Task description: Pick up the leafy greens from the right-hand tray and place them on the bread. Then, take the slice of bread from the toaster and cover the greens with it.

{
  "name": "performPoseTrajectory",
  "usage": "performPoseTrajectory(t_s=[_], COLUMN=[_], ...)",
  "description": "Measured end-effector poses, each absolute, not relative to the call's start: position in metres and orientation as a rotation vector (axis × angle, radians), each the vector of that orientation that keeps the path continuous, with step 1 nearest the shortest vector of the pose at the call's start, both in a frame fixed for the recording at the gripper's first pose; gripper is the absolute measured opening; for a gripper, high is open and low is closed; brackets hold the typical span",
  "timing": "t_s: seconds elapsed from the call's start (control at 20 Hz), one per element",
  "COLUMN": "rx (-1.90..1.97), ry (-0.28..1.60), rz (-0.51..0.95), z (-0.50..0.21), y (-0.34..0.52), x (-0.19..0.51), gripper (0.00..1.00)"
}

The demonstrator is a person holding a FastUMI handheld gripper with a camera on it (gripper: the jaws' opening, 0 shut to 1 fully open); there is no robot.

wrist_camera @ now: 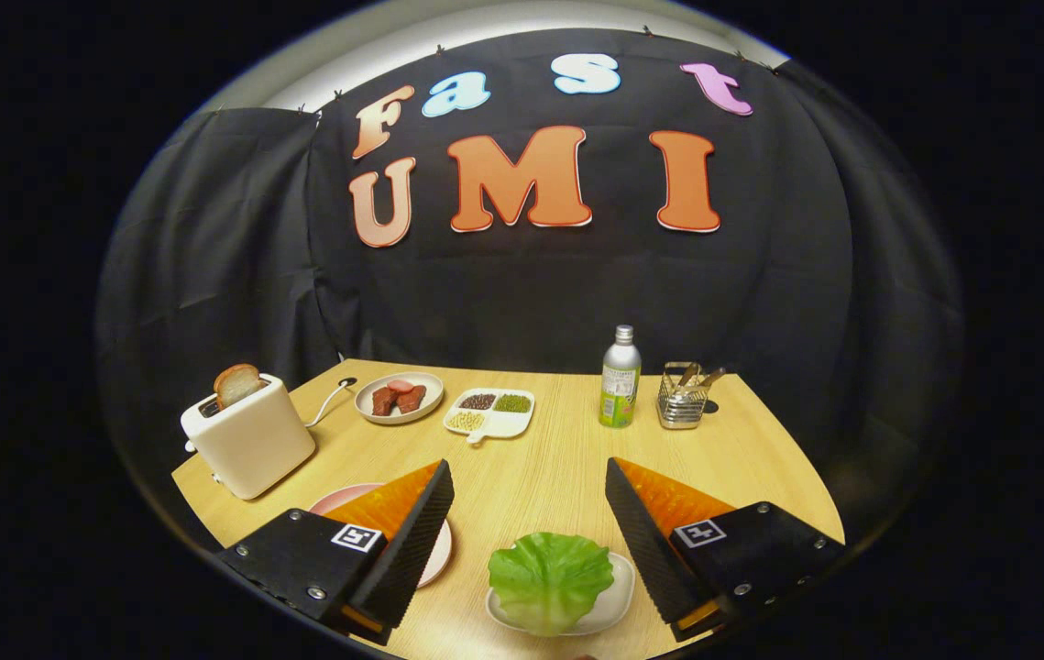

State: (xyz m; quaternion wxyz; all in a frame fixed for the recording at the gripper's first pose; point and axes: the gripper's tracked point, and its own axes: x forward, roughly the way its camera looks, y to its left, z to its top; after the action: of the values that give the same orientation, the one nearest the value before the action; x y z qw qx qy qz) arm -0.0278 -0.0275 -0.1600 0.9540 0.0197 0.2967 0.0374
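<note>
Gripper (529, 478) spread wide, fingers holding nothing, ribbed inner faces apart over pale wood-grain table (540, 458). Leafy greens (550, 581): one crinkled leaf on small white tray (611, 607), low between the fingers, nearer the right one. Pink plate (437, 550) partly hidden behind left finger; contents not visible. Boxy cream toaster (249, 440) far left, slice of bread (237, 384) upright in slot. Beyond fingers: round plate of reddish meat pieces (399, 398), divided white dish (489, 413) of beans, metal bottle (620, 377), wire mesh holder (681, 397). Black cloth wall (210, 257) behind, creased.
</note>
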Motion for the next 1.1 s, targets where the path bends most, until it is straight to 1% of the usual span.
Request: performPoseTrajectory(t_s=[0.55, 0.9, 1.1], rx=[0.006, 0.004, -0.018], ry=[0.851, 0.957, 1.033], rz=[0.065, 0.085, 0.094], z=[-0.233, -0.268, -0.291], y=[-0.041, -0.042, -0.044], x=[-0.054, -0.063, -0.072], gripper=[1.00, 1.00, 0.97])
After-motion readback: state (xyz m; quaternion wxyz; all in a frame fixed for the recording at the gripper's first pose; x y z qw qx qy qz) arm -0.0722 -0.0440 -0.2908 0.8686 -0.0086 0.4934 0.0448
